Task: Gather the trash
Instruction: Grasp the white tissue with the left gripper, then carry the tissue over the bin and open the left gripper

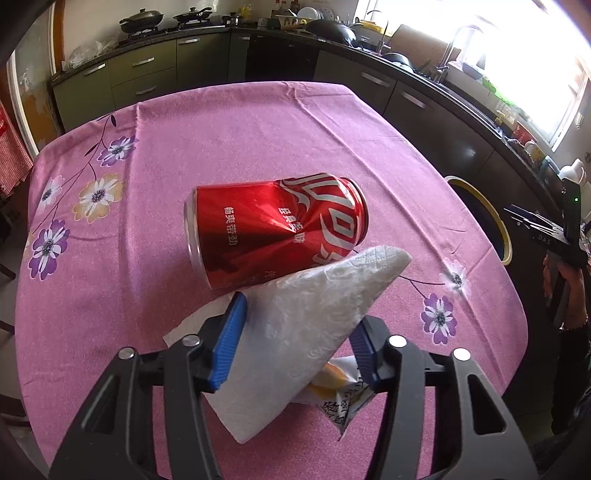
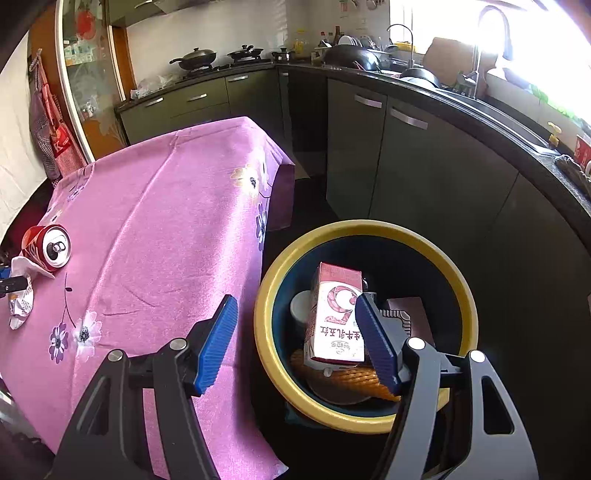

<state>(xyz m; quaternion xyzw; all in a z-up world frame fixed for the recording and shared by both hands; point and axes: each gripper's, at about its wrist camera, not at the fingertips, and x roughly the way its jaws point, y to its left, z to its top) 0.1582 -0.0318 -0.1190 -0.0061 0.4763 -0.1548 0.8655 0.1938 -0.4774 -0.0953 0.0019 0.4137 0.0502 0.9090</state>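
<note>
A dented red soda can (image 1: pixel 275 229) lies on its side on the pink flowered tablecloth (image 1: pixel 258 129). A white paper napkin (image 1: pixel 310 317) stands peaked between the blue pads of my left gripper (image 1: pixel 299 343), whose jaws are wide apart around it; no firm grip shows. A crumpled printed wrapper (image 1: pixel 343 398) lies under the napkin. My right gripper (image 2: pixel 295 339) is open and empty above the yellow-rimmed trash bin (image 2: pixel 295 254), which holds a pink milk carton (image 2: pixel 332 314) and other trash. The can (image 2: pixel 48 247) and napkin (image 2: pixel 26 266) show at the far left of the right wrist view.
The bin (image 1: pixel 491 218) stands on the floor off the table's right edge. Dark kitchen cabinets (image 2: pixel 406 155) and a cluttered counter with pans (image 1: pixel 142 16) wrap the back and right. The right gripper's body (image 1: pixel 561 236) shows at the right.
</note>
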